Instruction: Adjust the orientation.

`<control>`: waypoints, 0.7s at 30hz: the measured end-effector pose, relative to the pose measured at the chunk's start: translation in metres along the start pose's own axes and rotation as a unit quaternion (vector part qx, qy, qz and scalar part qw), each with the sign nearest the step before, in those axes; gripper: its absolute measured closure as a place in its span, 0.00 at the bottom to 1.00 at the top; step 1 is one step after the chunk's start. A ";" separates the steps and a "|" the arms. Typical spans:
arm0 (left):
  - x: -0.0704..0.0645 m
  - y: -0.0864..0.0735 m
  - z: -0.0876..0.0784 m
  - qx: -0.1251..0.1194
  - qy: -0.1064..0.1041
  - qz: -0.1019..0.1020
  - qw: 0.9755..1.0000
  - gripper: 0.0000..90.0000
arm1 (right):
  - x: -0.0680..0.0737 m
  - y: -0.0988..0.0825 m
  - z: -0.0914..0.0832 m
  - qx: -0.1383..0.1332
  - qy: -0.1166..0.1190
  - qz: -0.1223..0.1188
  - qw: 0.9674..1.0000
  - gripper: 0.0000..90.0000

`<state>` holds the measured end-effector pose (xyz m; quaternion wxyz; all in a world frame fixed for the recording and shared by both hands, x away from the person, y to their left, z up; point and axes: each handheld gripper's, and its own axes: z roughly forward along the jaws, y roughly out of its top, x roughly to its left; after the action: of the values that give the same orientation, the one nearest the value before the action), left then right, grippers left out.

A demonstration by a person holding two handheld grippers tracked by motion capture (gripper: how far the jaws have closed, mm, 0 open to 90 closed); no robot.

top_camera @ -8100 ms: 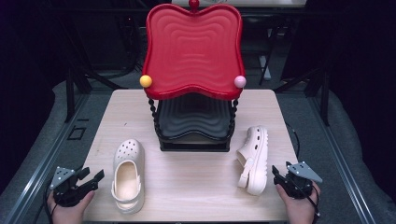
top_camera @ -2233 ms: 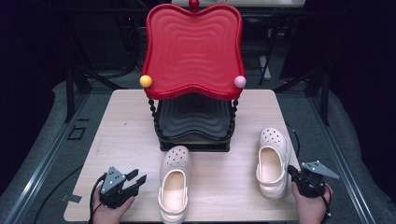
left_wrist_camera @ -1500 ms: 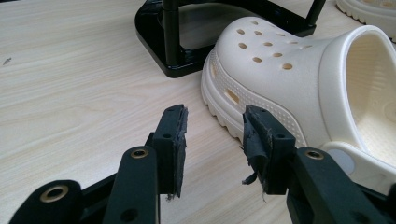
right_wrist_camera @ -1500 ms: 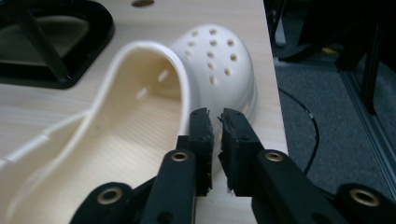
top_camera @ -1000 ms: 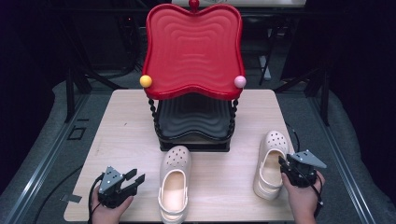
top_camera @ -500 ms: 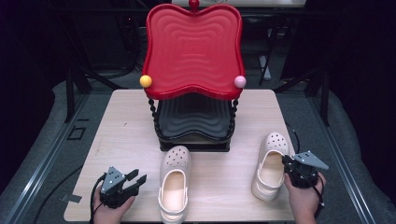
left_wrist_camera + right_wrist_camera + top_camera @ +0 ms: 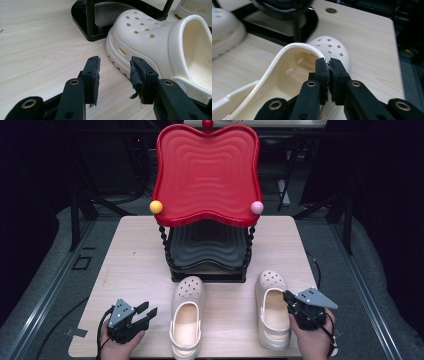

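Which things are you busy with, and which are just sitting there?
Busy with:
- right shoe, its side wall pinched in the right tongs
- left shoe, beside the open left tongs

Just sitting there:
- red and black tray rack
- wooden table

matt cream foam clogs (image 7: 186,317), pale wood-grain table (image 7: 135,265), glossy red plastic tray (image 7: 206,172).
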<state>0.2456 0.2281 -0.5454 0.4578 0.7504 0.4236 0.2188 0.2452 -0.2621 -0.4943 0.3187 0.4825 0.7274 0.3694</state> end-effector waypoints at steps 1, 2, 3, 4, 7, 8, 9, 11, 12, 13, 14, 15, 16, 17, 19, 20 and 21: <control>0.000 0.000 0.000 0.001 0.000 0.002 1.000 0.66 | 0.005 0.001 0.000 -0.005 0.008 -0.001 1.000 0.95; -0.001 0.000 0.000 0.001 -0.001 0.002 1.000 0.66 | 0.011 0.003 -0.001 -0.007 0.014 -0.006 1.000 0.95; -0.001 0.000 0.000 0.001 -0.001 0.002 1.000 0.66 | 0.016 0.004 -0.002 -0.007 0.020 -0.010 1.000 0.95; -0.001 0.000 0.000 0.000 -0.001 0.002 1.000 0.66 | 0.020 0.005 -0.001 -0.012 0.025 -0.012 1.000 0.95; -0.002 0.000 0.000 0.001 -0.003 0.002 1.000 0.66 | 0.039 0.009 0.001 -0.007 0.046 -0.028 0.999 0.95; -0.002 0.000 0.001 -0.001 -0.002 0.002 1.000 0.66 | 0.039 0.009 0.001 -0.007 0.046 -0.028 0.999 0.95; -0.002 0.000 0.000 -0.001 -0.001 0.003 1.000 0.66 | 0.047 0.009 0.003 -0.009 0.053 -0.030 0.998 0.95; -0.003 0.001 -0.001 0.001 -0.003 0.005 1.000 0.66 | 0.054 0.009 0.003 -0.008 0.062 -0.037 0.997 0.95; -0.003 0.001 -0.001 0.001 -0.003 0.005 1.000 0.66 | 0.054 0.009 0.003 -0.008 0.062 -0.037 0.997 0.95; -0.004 0.001 -0.001 0.000 -0.004 0.004 1.000 0.66 | 0.060 0.009 0.003 -0.010 0.069 -0.041 0.997 0.95; -0.004 0.001 -0.001 0.000 -0.007 0.007 1.000 0.66 | 0.060 0.009 0.003 -0.010 0.069 -0.041 0.997 0.95; -0.005 0.001 -0.001 -0.002 -0.007 0.007 1.000 0.66 | 0.063 0.010 0.002 -0.007 0.073 -0.044 0.996 0.95; -0.006 0.001 -0.001 0.001 -0.007 0.007 1.000 0.66 | 0.066 0.011 0.001 -0.006 0.075 -0.047 0.996 0.95; -0.008 0.001 0.000 -0.003 -0.009 0.009 1.000 0.66 | 0.071 0.011 -0.001 -0.007 0.082 -0.051 0.995 0.95; -0.009 0.001 0.000 -0.001 -0.013 0.011 1.000 0.66 | 0.076 0.011 0.000 -0.007 0.089 -0.052 0.995 0.95; -0.009 0.001 0.000 -0.001 -0.013 0.011 1.000 0.66 | 0.076 0.011 0.000 -0.007 0.089 -0.052 0.995 0.95; -0.011 0.002 0.000 0.001 -0.011 0.014 1.000 0.66 | 0.081 0.012 0.003 -0.006 0.095 -0.055 0.994 0.95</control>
<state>0.2406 0.2185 -0.5436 0.4589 0.7589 0.4084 0.2161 0.2264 -0.1828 -0.4939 0.2709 0.4027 0.7778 0.3993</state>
